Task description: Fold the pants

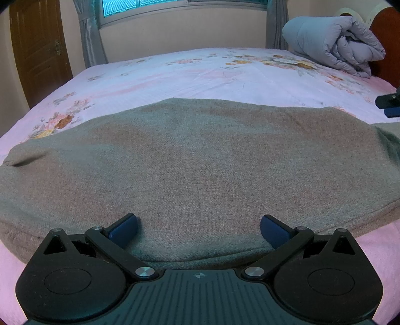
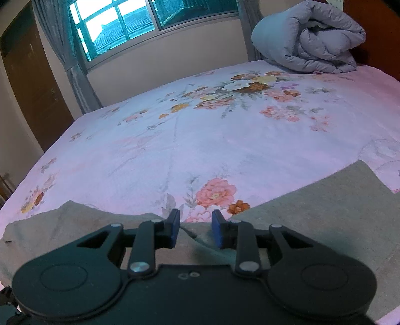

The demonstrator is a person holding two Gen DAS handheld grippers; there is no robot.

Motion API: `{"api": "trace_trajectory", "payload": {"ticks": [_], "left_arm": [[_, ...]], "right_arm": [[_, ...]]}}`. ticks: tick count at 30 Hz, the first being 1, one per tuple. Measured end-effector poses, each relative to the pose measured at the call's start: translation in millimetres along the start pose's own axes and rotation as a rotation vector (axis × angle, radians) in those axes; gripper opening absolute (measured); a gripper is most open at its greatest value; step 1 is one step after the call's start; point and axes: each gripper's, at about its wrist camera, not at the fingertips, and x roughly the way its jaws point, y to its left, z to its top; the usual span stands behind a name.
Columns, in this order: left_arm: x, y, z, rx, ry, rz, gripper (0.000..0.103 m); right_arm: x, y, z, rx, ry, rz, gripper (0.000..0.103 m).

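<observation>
Left gripper (image 1: pixel 199 228) spread wide over the grey pants (image 1: pixel 200 162), gripping nothing; right gripper (image 2: pixel 195 228) parted by a narrow gap, empty, above the far edge of the pants (image 2: pixel 325 212). Spread flat along the near side of the bed (image 2: pixel 200 140). Risk: pinching bedsheet along with cloth, or catching one layer only, skewing the fold.

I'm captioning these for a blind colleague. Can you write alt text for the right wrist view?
The right gripper, its blue pads apart with nothing between them, hovers over grey-brown pants on a floral bedsheet. A rolled grey duvet lies at the far corner, below a curtained window.
</observation>
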Motion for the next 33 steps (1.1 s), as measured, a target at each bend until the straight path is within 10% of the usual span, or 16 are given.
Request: {"api": "trace_trajectory", "payload": {"ticks": [14,21,24,26,33], "left_arm": [[0,0,0,0.002,-0.004,0.004,0.103],[1,0,1,0.003,0.004,0.005,0.103],[1,0,2,0.003,0.007,0.006,0.103],[1,-1,2,0.002,0.007,0.007,0.103],[2,-1,2,0.001,0.009,0.006,0.103]], "right_arm": [[-81,-161,-50,0.495,-0.184,-0.21,0.031],[-66,-209,-67,0.734,-0.143,-0.143,0.031],[-57,-213,-63,0.758,-0.139,-0.144,0.031],[-51,-212,-59,0.763,-0.119,-0.129,0.0],[-96,-180,-33,0.629,-0.239,-0.1,0.0]]}}
